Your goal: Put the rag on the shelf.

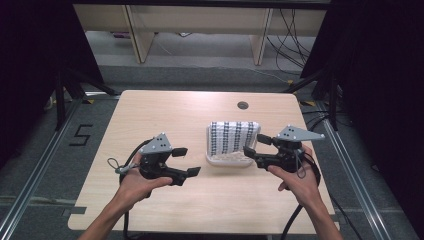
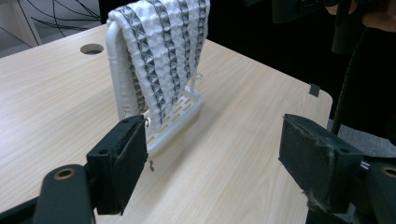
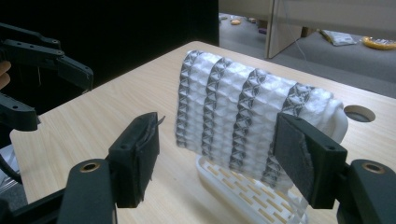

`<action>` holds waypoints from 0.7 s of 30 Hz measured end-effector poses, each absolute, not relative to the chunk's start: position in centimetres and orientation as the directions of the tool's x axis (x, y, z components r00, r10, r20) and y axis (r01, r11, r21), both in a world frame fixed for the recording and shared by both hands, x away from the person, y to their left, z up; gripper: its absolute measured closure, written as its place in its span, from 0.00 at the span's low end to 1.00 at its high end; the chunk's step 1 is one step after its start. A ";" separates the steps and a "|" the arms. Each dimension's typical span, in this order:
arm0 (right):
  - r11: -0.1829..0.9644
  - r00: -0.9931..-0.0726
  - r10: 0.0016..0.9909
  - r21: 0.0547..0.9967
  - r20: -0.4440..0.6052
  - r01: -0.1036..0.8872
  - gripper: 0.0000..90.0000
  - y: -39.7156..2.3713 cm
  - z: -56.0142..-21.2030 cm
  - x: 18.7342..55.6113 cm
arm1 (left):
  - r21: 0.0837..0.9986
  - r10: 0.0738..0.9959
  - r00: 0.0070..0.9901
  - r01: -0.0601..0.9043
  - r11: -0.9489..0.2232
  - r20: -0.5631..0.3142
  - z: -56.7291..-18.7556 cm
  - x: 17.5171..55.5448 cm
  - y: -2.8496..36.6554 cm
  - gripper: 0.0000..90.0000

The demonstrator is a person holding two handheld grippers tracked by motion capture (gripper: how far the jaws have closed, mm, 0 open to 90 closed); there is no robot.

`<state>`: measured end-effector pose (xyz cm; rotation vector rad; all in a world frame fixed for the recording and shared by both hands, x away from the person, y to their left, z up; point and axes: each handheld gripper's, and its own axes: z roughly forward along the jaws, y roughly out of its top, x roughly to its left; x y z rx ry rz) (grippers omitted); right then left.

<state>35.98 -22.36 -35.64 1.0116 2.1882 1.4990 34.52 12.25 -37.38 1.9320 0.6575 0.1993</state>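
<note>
Table: a light wood-grain table (image 1: 165, 112) lies in front of you; a round cable hole (image 1: 243, 105) sits near its far edge, right of centre.
Basket: a white slotted plastic basket (image 1: 220, 159) rests on the table right of centre, between your two grippers and a little farther out; in the left gripper view its frame (image 2: 113, 70) stands upright with a slotted base.
Cloth: a white cloth with dark textured stripes (image 1: 233, 137) is draped over the basket; in the right gripper view it hangs over the top of the frame (image 3: 243, 116) and covers most of the side facing you.
Left gripper: your left gripper (image 1: 185, 161) hovers above the table, left of the basket and apart from it; its jaws stand wide with nothing between them; in its own view the gripper (image 2: 210, 158) points toward the basket's near end.
Right gripper: your right gripper (image 1: 256, 145) is at the basket's right edge, jaws spread wide; in its own view the gripper (image 3: 215, 154) frames the cloth, which lies just beyond the pads; whether a pad touches the cloth, you cannot tell.
Hands: your left hand (image 1: 134, 184) and right hand (image 1: 295, 177) grip the handles from the near side.
</note>
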 end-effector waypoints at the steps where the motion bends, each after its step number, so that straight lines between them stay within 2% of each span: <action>1: 0.208 -0.706 0.694 0.900 0.139 0.382 0.36 -22.3 -35.7 35.8 | 0.882 0.530 0.836 0.349 -0.318 -0.140 -37.5 34.3 12.3 0.25; 4: 0.216 -0.714 0.691 0.910 0.114 0.354 0.35 -22.5 -35.9 35.8 | 0.882 0.530 0.836 0.349 -0.317 -0.140 -37.7 34.1 12.3 0.25; 6: 0.213 -0.711 0.689 0.899 0.140 0.382 0.35 -22.4 -36.0 35.4 | 0.884 0.524 0.840 0.346 -0.314 -0.143 -38.2 33.9 12.3 0.25; 13: 0.216 -0.727 0.672 0.903 0.139 0.372 0.32 -22.5 -36.8 35.1 | 0.875 0.523 0.845 0.334 -0.351 -0.112 -39.6 33.1 12.2 0.24; 18: 0.208 -0.704 0.692 0.891 0.158 0.404 0.28 -22.3 -37.1 34.6 | 0.875 0.517 0.848 0.336 -0.349 -0.119 -40.2 32.6 12.2 0.24; 19: 0.215 -0.712 0.690 0.903 0.130 0.373 0.28 -22.3 -37.2 34.8 | 0.874 0.518 0.848 0.334 -0.352 -0.115 -40.3 32.5 12.3 0.24; 21: 0.227 -0.721 0.680 0.898 0.130 0.376 0.27 -22.1 -37.5 34.6 | 0.872 0.522 0.845 0.337 -0.354 -0.115 -40.3 32.3 12.4 0.23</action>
